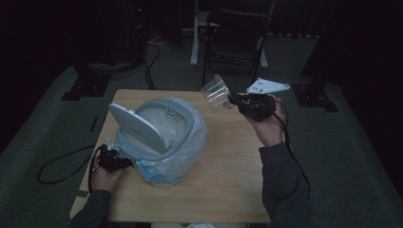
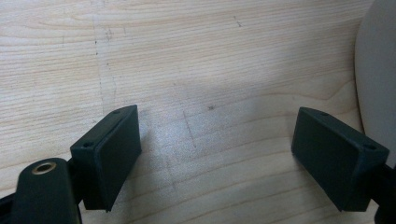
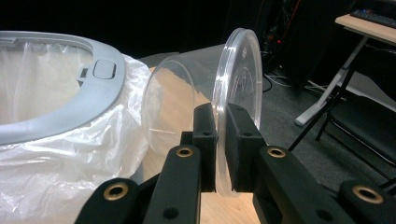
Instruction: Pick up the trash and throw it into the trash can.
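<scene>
We find no text, label, brand or number that we can read. The clear cup (image 3: 233,93) bears faint raised marks on its lid, and they are too blurred for us to make out. The bin (image 1: 159,135) has a small dark mark on its grey rim in the high view, too small for us to read.
</scene>
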The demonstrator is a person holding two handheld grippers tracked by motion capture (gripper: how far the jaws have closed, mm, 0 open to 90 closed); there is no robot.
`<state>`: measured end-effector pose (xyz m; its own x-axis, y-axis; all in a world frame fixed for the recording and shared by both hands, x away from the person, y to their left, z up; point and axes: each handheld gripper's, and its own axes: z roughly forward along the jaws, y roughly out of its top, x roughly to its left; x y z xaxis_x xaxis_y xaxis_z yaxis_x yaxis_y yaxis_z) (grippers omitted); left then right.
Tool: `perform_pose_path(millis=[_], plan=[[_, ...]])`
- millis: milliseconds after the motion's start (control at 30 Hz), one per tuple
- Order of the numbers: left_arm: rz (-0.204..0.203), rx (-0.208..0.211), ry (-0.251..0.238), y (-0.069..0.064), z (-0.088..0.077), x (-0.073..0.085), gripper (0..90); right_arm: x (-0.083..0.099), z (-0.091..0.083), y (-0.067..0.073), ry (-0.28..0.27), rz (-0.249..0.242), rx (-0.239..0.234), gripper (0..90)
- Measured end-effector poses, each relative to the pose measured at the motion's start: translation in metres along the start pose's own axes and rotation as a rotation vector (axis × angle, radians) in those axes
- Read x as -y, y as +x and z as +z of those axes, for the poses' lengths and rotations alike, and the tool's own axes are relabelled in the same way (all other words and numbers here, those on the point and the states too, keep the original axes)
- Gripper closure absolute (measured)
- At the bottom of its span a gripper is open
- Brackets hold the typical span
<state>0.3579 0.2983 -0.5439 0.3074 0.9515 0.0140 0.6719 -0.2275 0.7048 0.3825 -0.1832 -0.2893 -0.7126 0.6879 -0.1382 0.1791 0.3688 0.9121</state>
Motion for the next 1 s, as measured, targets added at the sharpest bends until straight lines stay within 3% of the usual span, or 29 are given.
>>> perform_pose_path(millis=[1000], plan=[[0.0, 0.0, 0.0, 0.0, 0.0, 0.0, 16.6, -0.029, 0.003, 0.011, -0.044, -0.036, -0.019, 83.3]])
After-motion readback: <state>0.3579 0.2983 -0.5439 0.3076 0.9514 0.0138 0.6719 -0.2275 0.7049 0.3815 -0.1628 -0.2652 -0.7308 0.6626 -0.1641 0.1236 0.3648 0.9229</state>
